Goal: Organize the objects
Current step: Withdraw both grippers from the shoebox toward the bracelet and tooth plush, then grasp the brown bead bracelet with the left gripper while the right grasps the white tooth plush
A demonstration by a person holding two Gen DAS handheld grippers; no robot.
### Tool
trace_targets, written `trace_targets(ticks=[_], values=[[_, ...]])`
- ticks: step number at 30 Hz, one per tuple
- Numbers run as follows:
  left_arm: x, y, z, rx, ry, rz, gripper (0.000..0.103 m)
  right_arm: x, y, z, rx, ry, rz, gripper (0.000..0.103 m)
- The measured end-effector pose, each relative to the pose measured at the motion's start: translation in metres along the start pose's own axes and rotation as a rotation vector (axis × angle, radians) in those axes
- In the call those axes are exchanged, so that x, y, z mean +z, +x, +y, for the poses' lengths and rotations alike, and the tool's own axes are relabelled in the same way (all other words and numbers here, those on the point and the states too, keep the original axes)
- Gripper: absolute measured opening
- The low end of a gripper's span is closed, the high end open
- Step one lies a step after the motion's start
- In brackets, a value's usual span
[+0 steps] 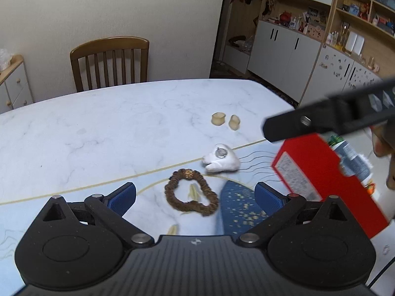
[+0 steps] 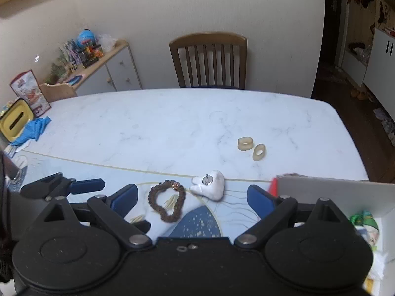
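Reaching stage: both hand-held grippers, left (image 1: 195,194) and right (image 2: 192,197), spread wide and empty above the bead bracelet (image 1: 191,192) on the table (image 1: 123,123). Next: lower, close on bracelet, carry to red box (image 1: 328,180).

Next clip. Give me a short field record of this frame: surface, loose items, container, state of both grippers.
surface: white marble-look table with a printed mat at the near edge
loose items: brown bead bracelet; white tooth-shaped toy beside it; two yellowish rings farther back, side by side
container: red box at the right, already holding some items
left gripper: open, nothing between its fingers, bracelet ahead of it
right gripper: open, nothing held
background: wooden chair at the far side of the table
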State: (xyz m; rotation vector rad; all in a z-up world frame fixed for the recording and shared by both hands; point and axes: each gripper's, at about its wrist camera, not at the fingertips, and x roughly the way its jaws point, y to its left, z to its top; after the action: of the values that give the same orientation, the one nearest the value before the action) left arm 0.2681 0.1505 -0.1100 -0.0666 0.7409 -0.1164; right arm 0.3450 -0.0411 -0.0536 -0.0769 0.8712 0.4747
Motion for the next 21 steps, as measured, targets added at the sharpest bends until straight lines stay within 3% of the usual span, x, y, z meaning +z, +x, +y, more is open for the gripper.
trace_targets(ticks=[13, 17, 21], values=[[-0.007, 0.048, -0.003, 0.003, 0.056, 0.023, 0.103, 0.020, 0.078, -0.004, -0.041, 0.101, 0.144, 0.092], [-0.009, 0.057, -0.003, 0.007, 0.054, 0.026, 0.103, 0.024, 0.090, 0.002, -0.101, 0.061, 0.150, 0.094], [-0.012, 0.065, 0.000, 0.029, 0.049, 0.027, 0.103, 0.031, 0.101, 0.007, -0.081, 0.063, 0.177, 0.086]])
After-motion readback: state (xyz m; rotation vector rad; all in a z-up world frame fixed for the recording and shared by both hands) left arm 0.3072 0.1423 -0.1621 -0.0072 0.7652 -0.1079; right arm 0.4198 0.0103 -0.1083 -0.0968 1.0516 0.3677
